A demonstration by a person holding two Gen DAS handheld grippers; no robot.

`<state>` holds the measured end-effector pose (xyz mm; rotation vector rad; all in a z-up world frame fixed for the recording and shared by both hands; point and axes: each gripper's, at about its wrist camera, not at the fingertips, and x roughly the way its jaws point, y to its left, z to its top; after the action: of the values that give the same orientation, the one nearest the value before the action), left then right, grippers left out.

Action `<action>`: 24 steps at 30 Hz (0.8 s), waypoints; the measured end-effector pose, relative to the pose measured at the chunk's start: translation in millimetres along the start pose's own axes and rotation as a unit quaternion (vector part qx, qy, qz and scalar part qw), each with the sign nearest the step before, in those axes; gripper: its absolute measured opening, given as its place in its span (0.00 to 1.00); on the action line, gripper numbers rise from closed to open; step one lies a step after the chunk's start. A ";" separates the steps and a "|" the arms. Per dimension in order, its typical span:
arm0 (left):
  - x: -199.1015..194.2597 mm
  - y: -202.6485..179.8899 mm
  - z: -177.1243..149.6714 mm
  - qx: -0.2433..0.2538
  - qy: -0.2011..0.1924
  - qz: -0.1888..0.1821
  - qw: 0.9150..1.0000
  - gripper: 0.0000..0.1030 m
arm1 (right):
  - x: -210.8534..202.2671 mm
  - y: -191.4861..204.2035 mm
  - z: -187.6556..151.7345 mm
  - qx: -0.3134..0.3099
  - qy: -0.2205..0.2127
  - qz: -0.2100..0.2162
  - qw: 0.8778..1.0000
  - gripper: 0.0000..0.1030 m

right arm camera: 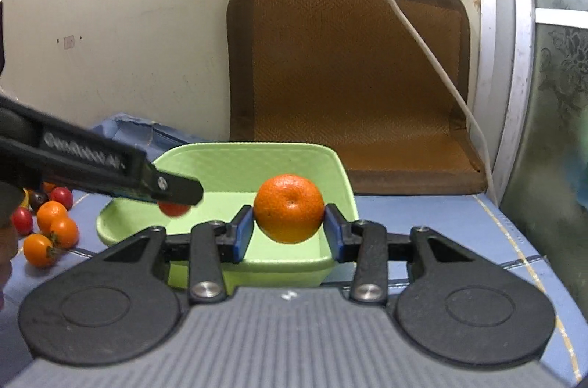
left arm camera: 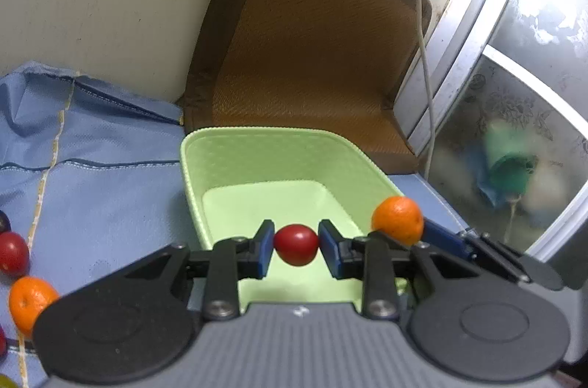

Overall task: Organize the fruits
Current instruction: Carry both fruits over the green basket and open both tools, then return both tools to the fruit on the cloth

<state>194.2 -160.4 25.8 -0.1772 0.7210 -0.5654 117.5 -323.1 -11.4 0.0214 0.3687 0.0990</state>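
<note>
My left gripper (left arm camera: 296,244) is shut on a small red tomato (left arm camera: 296,244) and holds it above the near end of the light green basket (left arm camera: 257,145). My right gripper (right arm camera: 289,226) is shut on an orange mandarin (right arm camera: 289,208), over the basket's (right arm camera: 242,156) near right part. In the left wrist view the mandarin (left arm camera: 397,219) and the right gripper's fingers (left arm camera: 443,237) show at the basket's right rim. In the right wrist view the left gripper's fingers (right arm camera: 172,187) reach in from the left with the tomato (right arm camera: 173,208) under them. The basket's floor is bare.
Several loose fruits lie on the blue cloth (left arm camera: 110,189) left of the basket: red tomatoes (left arm camera: 13,254), mandarins (left arm camera: 29,301), small orange tomatoes (right arm camera: 38,250). A brown cushion (right arm camera: 352,75) leans on the wall behind. A white cable (right arm camera: 422,46) hangs at right, beside a window frame (left arm camera: 459,64).
</note>
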 end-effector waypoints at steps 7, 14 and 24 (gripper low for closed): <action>-32.3 8.4 11.8 -0.030 -0.029 -0.028 0.999 0.43 | -13.0 5.2 -2.7 -0.001 -0.031 -0.002 1.000 0.56; -118.0 55.8 7.1 -0.081 -0.098 -0.024 0.992 0.44 | -50.2 2.1 -4.9 0.041 -0.082 0.015 0.996 0.55; -217.6 166.4 -67.0 -0.172 -0.138 0.161 0.962 0.44 | -70.0 71.9 -29.6 0.034 -0.033 0.135 0.990 0.55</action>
<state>87.9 100.2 44.1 -0.4447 0.5563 -0.0949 35.2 -258.5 -11.2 0.1423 0.3022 0.3536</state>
